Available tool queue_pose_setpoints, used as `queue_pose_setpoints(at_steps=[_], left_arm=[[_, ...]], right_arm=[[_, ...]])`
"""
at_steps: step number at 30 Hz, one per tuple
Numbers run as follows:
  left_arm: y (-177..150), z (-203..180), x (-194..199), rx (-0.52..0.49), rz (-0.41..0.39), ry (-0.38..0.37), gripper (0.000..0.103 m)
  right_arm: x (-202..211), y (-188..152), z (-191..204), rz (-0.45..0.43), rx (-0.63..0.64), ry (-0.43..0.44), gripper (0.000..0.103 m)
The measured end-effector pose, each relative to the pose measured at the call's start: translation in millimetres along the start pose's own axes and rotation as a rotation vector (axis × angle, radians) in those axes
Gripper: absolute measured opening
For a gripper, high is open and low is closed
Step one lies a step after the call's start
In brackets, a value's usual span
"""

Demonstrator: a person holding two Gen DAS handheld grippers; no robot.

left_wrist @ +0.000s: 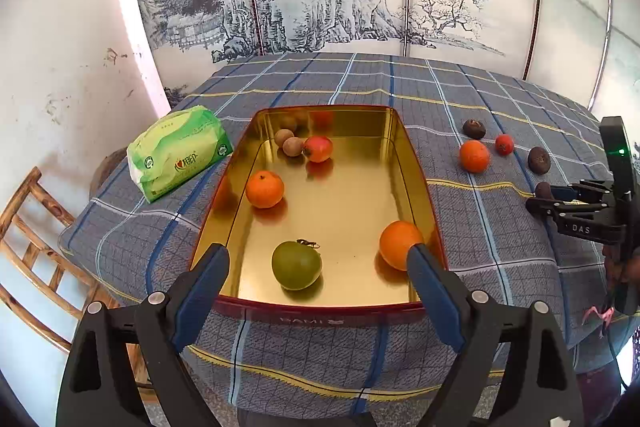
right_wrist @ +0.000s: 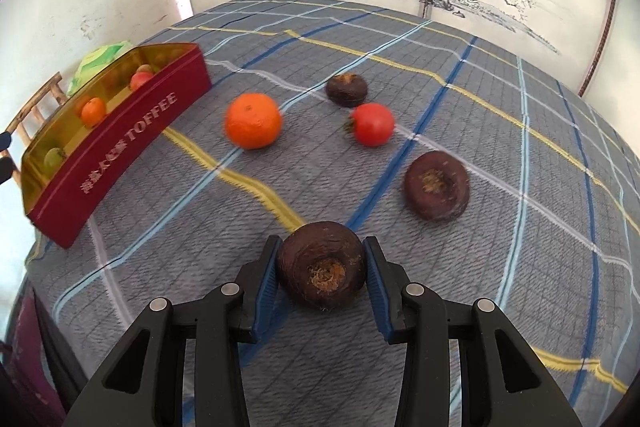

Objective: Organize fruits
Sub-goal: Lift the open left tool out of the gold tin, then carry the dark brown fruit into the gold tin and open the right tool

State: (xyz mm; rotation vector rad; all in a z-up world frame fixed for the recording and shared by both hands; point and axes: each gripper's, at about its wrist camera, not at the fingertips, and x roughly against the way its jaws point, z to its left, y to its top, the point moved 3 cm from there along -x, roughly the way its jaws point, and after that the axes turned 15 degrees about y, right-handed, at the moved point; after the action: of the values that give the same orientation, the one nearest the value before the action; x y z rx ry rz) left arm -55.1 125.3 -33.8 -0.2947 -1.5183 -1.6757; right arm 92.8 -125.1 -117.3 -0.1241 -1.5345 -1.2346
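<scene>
plaid cloth covers our tabletop (left_wrist: 360, 83), where the gold-lined toffee tin (left_wrist: 416, 163) holds two oranges, a green fruit (left_wrist: 296, 265), a red fruit and two brown ones. our left tool (left_wrist: 316, 263) gapes empty; our right tool (right_wrist: 322, 267) clamps a dark water chestnut (right_wrist: 322, 263).

From my left camera the tin (left_wrist: 416, 163) sits mid-table (left_wrist: 360, 83), with a tissue pack (left_wrist: 180, 151) just left of it. In the tin: two tangerines (left_wrist: 264, 189), a round fruit (left_wrist: 296, 265) at the near end, and three small fruits (left_wrist: 304, 145) at the far end. Right of the tin, on the table, lie a tangerine (right_wrist: 253, 120), a tomato (right_wrist: 373, 124) and three water chestnuts (right_wrist: 436, 185); the nearest one (right_wrist: 322, 264) is between my right tool's (right_wrist: 322, 267) pads.
</scene>
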Motion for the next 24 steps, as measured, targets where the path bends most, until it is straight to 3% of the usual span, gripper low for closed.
queue_pose_setpoints(at_steps=[14, 24], left_arm=[[-8.8, 8.1, -4.7, 0.027, 0.023, 0.006, 0.089], [-13.8, 14.7, -5.7, 0.043, 0.033, -0.001, 0.090]], right_arm=[[22.8, 28.9, 72.3, -0.060, 0.081, 0.122, 0.042], [16.6, 50.2, 120.7, -0.069, 0.154, 0.191, 0.042]])
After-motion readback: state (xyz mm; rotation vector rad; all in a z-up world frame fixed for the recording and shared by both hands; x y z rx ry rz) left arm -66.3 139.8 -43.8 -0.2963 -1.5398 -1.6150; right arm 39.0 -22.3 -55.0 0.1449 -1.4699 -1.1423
